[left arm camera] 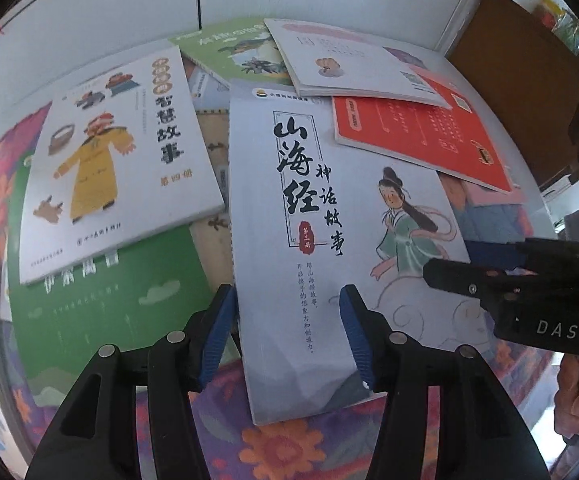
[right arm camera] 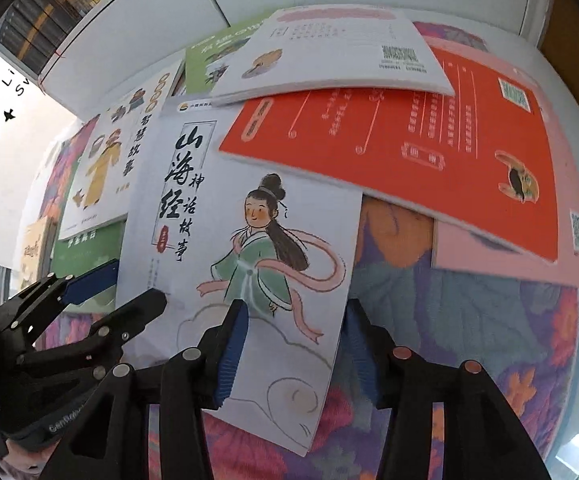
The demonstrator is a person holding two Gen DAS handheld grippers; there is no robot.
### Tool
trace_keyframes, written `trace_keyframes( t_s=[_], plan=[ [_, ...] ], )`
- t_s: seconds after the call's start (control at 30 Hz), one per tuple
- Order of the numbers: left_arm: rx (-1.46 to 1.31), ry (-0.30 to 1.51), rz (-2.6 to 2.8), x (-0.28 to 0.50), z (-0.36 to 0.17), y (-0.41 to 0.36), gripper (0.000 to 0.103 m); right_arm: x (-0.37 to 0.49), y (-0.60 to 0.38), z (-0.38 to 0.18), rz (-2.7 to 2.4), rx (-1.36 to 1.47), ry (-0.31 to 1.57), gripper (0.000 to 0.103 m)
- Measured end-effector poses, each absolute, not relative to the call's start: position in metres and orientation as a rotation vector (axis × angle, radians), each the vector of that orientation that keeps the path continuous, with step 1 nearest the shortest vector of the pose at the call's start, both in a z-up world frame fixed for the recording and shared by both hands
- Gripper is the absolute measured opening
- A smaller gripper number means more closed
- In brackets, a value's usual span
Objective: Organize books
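A: Where's the pale book (left arm camera: 329, 248)?
B: Flat on the floral cloth (left arm camera: 281, 444), top under the red book (left arm camera: 421, 140) and a white book (left arm camera: 353, 64). Near edge lies free on the cloth.

A: Left gripper (left arm camera: 287, 332)?
B: Fingers apart, straddling the book's lower left corner; pads not pressing.

A: Right gripper (right arm camera: 295, 344)?
B: Fingers spread over the lower right edge, one over the cover, one past it above bare cloth. Not gripping.

A: Room?
B: Open cloth right of the book. On its left, a yellow-robe book (left arm camera: 121, 160) on a green book (left arm camera: 101, 312), close.
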State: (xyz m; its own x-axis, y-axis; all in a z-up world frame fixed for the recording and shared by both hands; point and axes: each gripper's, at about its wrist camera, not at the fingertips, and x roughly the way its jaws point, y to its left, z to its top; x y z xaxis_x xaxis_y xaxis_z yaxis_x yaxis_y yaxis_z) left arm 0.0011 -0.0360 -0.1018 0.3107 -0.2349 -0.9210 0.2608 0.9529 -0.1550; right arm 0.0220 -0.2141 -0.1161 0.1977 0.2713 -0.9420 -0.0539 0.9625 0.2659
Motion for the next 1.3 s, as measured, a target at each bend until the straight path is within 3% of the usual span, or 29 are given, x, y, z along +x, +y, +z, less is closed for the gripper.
trace_keyframes(
  t_s=[0.33,0.67,1.07,1.3],
  plan=[
    [0.023,1.145,-0.434,-0.045,-0.059,-0.037,0.05,-0.012,-0.213,-0.115,0.291,0.229,1.406,0.049],
    [0.012,1.119,-0.406,-0.081,-0.05,-0.002,0.05,-0.038,-0.173,-0.113,0.363,0.183,1.433,0.049],
    [-0.057,1.188,-0.304,-0.119,-0.086,0.092,0.05,-0.075,-0.097,-0.118,0.536,0.028,1.469,0.049],
    [-0.161,1.226,-0.358,-0.097,-0.119,0.111,0.049,-0.058,-0.112,-0.131,0.587,0.158,1.508,0.045]
  ],
)
